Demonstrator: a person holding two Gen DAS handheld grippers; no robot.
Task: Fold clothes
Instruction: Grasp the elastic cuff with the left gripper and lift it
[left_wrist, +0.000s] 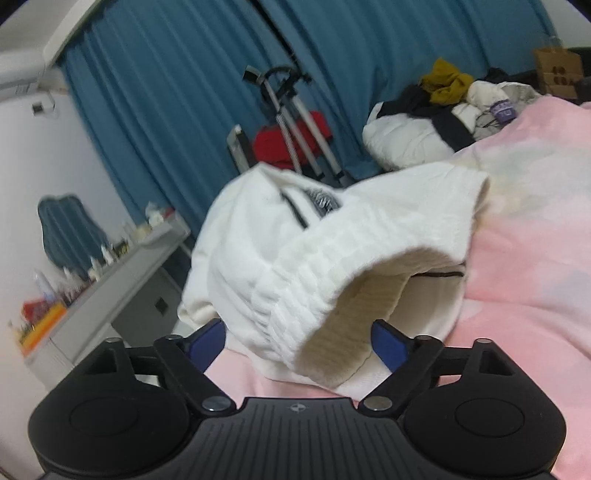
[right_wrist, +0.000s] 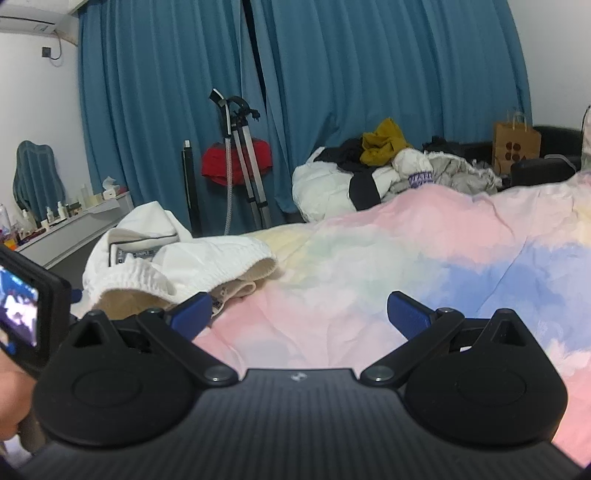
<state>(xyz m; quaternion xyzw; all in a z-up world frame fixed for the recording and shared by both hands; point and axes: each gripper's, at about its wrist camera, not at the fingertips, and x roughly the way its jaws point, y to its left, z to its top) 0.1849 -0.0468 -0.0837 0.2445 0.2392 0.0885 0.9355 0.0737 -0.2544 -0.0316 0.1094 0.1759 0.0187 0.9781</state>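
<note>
The white sweatpants (left_wrist: 295, 258) lie bunched on the near left part of the bed, on its pastel pink, yellow and blue duvet (right_wrist: 406, 266), with the ribbed elastic waistband turned toward the cameras and gaping so the cream fleece lining shows. The left tool (left_wrist: 297, 338) sits right at that waistband: its blue pads are spread, one on each side of the band's rim, and they do not press on the cloth. The right tool (right_wrist: 299, 310) hovers over bare duvet just right of the sweatpants, its fingers spread wide with nothing between them; its left pad overlaps the waistband's edge in the view, and contact cannot be told. A heap of other clothes (right_wrist: 369, 173) rests at the far end of the bed, before teal curtains (right_wrist: 332, 92)
</note>
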